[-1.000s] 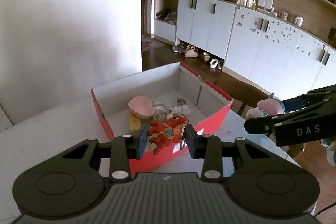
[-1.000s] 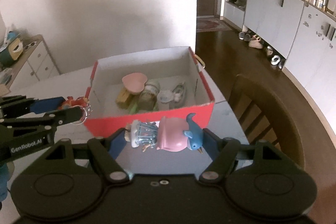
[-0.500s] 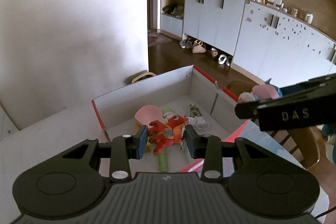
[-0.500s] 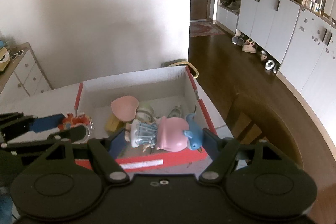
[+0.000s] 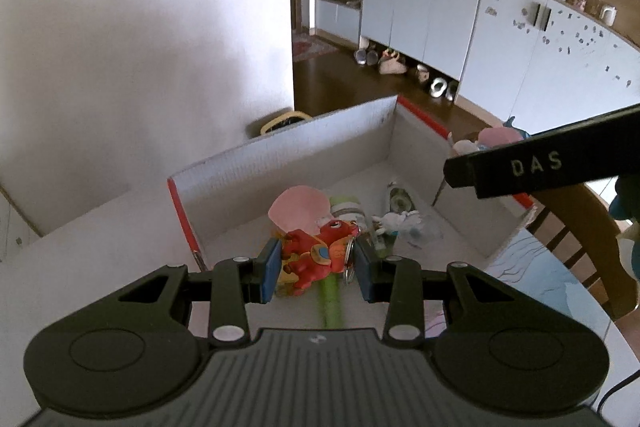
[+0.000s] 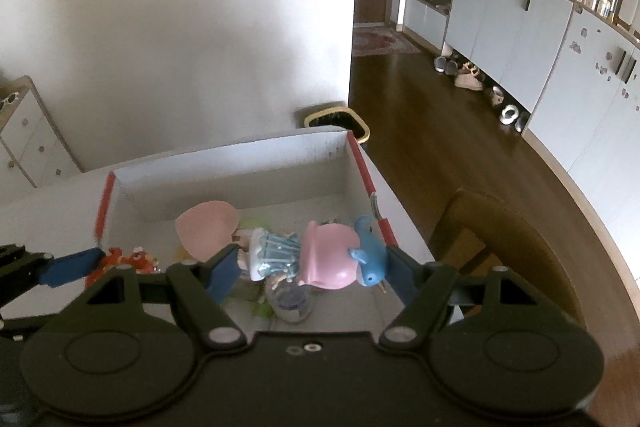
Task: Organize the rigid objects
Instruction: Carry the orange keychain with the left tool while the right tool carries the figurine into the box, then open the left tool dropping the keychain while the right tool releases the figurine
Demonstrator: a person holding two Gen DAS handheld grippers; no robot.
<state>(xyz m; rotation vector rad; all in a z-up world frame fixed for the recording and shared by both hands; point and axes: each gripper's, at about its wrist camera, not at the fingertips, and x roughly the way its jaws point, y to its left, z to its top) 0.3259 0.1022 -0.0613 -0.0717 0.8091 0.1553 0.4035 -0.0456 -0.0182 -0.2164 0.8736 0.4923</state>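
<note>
My left gripper is shut on a red dragon figurine with a metal key ring, held above the inside of the red cardboard box. In the right wrist view my right gripper is shut on a pink, white and blue doll figurine, also over the box. On the box floor lie a pink heart-shaped dish, a small jar, a green stick and pale small toys. The left gripper shows at the left of the right wrist view.
The box stands on a white table beside a white wall. A wooden chair is at the table's right. White cabinets with shoes beneath line the far side. A yellow-rimmed bin sits on the floor behind the box.
Both grippers have moved forward from in front of the box's near wall to over its inside, each keeping its toy. The box now fills more of both views.
</note>
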